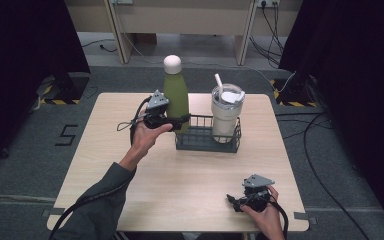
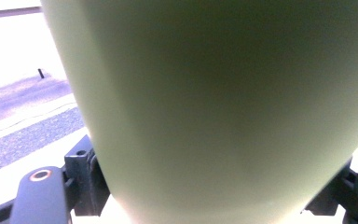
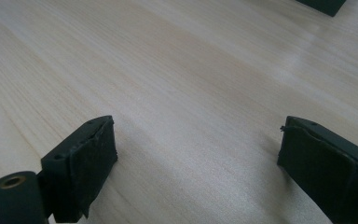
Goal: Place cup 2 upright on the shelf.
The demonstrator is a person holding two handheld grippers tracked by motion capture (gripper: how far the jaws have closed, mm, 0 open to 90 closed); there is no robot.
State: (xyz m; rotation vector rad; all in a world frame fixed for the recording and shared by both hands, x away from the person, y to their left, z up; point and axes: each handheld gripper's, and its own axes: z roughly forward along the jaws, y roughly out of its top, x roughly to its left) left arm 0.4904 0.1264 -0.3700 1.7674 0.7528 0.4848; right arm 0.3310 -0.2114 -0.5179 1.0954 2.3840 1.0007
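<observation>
Gripping green bottle (image 1: 175, 97) between left tongs (image 1: 180, 120), above basket (image 1: 207, 142).

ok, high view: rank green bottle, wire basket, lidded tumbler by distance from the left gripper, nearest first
1. green bottle: clamped in the left gripper, at the basket's left end.
2. wire basket: just right of the gripper, mid-table.
3. lidded tumbler: standing in the basket's right end, farthest.
</observation>
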